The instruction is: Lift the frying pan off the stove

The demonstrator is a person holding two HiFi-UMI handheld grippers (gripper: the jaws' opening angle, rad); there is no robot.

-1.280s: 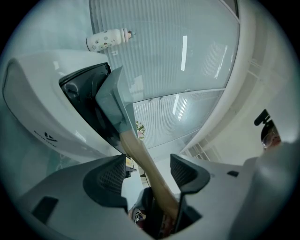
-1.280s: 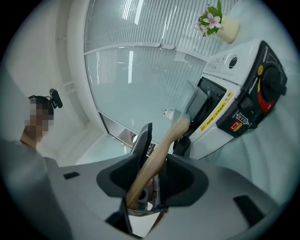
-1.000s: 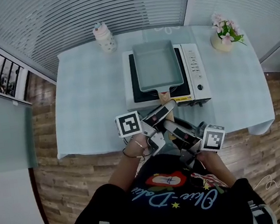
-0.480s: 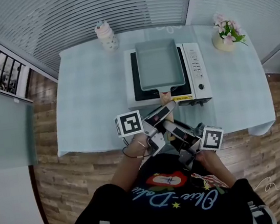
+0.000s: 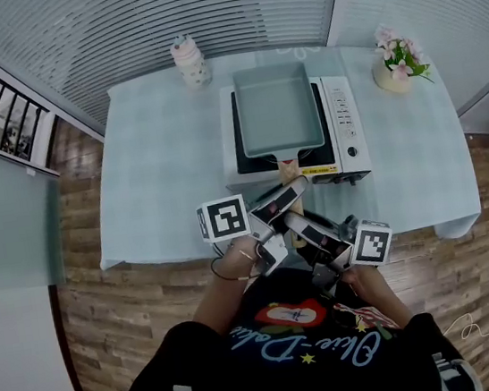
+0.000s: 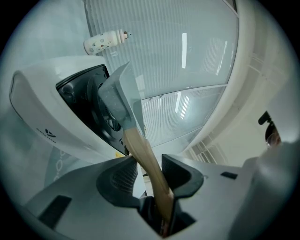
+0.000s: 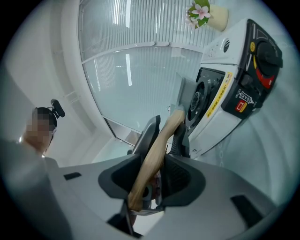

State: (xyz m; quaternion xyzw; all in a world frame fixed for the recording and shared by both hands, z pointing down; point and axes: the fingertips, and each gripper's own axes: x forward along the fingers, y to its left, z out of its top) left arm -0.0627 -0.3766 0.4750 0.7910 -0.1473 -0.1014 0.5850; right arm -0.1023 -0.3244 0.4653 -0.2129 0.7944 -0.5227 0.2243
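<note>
A grey rectangular frying pan sits flat on the white portable stove, its wooden handle pointing toward me. My left gripper has just been closing and is shut on that handle, which runs between its pads up to the pan. My right gripper sits just behind it. Its jaws have also just been closing and are shut on the handle's end in the right gripper view. The left gripper's fingers show ahead on the same handle.
The stove stands on a pale blue table, its control panel with a red knob on the right. A small bottle stands at the back left, a flower pot at the back right. A wood floor lies below the front edge.
Both grippers stay at the handle's end and the pan remains flat on the stove. Only the head view has shifted a little.
</note>
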